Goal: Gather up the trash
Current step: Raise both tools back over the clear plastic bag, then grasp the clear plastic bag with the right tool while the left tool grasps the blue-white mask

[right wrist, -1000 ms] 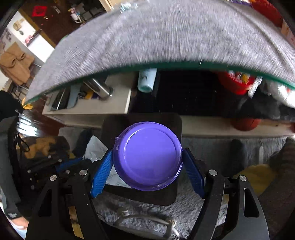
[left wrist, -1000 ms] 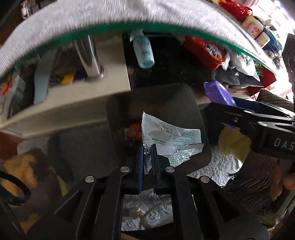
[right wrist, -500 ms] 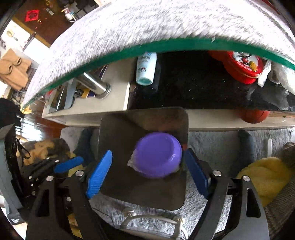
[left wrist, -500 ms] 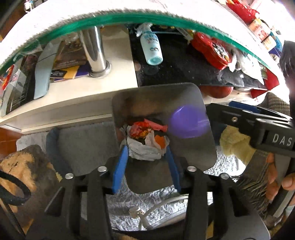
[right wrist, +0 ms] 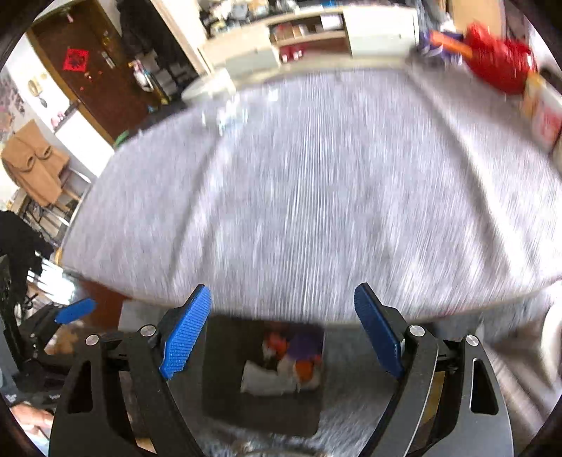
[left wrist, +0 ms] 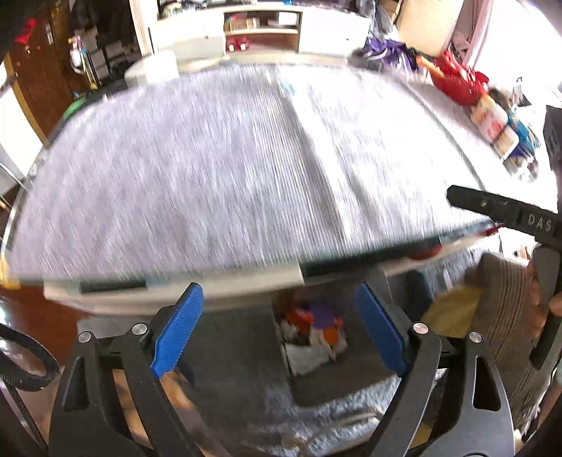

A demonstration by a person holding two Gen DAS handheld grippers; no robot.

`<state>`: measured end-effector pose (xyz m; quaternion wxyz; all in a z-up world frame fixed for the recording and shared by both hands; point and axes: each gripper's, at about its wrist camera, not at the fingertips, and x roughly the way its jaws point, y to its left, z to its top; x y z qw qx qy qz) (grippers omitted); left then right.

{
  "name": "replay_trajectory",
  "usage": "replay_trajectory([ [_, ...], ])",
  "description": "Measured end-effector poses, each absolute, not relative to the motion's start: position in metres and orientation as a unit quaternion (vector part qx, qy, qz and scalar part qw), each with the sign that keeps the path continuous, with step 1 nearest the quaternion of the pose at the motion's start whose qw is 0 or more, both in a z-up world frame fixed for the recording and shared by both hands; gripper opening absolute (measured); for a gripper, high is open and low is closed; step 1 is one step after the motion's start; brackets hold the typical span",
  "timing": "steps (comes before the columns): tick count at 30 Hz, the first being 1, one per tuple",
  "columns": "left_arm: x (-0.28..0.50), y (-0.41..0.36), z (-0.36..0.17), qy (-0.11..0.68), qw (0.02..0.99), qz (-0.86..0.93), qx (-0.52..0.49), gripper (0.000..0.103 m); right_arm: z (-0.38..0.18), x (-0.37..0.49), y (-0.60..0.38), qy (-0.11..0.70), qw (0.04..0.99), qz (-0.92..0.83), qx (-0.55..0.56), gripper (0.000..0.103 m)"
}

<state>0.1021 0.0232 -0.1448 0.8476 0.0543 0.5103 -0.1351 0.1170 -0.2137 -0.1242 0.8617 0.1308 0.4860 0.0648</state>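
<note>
- Pile of crumpled trash [left wrist: 311, 334] [right wrist: 288, 365] — white paper, red-orange wrappers, a purple round lid on top — sits inside the dark square bin [left wrist: 246, 351] [right wrist: 224, 386], toward the bin's far right corner in the right wrist view.
- Bin stands on a pale shaggy rug [left wrist: 316, 418] on the floor, just below the near edge of the table.
- Left gripper [left wrist: 277, 330]: blue ribbed pads [left wrist: 177, 334] spread wide, nothing between them; it hangs above the bin, with the trash showing in the gap.
- Right gripper [right wrist: 282, 330]: blue pads [right wrist: 186, 334] also spread wide and empty, over the bin's near half.
- Right gripper's black body with "DAS" lettering [left wrist: 509, 214] shows at the right edge of the left wrist view, a hand [left wrist: 542, 291] gripping its handle.
- Left gripper's blue fingertip [right wrist: 75, 311] is visible at the left of the right wrist view.
- Grey fabric-covered table top [left wrist: 228, 168] [right wrist: 316, 197] fills the upper part of both views, heavily motion-blurred.
- Red container [left wrist: 460, 84] [right wrist: 498, 63] sits at the table's far right corner; boxes [left wrist: 498, 126] near the right edge, too blurred to identify.
- White shelving unit [left wrist: 263, 24] [right wrist: 309, 31] behind the table.
</note>
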Motion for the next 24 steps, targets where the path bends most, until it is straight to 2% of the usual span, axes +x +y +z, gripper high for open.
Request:
replay_trajectory([
  [6, 0.162, 0.028, -0.116, 0.494, 0.859, -0.121, 0.064, 0.085, -0.093, 0.174, -0.224, 0.460, 0.879, 0.058, 0.113, 0.085],
  [10, 0.203, 0.021, -0.110, 0.492, 0.860, -0.112, 0.079, 0.085, -0.095, 0.216, -0.227, 0.459, 0.878, 0.067, 0.115, 0.083],
  [11, 0.211, 0.019, -0.110, 0.491, 0.860, -0.111, 0.084, 0.085, -0.097, 0.224, -0.228, 0.461, 0.877, 0.070, 0.118, 0.082],
  [16, 0.250, 0.008, -0.116, 0.488, 0.859, -0.116, 0.102, 0.085, -0.120, 0.270, -0.217, 0.478, 0.866, 0.093, 0.115, 0.061],
  [24, 0.294, -0.006, -0.135, 0.504, 0.849, -0.137, 0.081, 0.085, -0.152, 0.319, -0.188, 0.490, 0.861, 0.110, 0.081, 0.059],
])
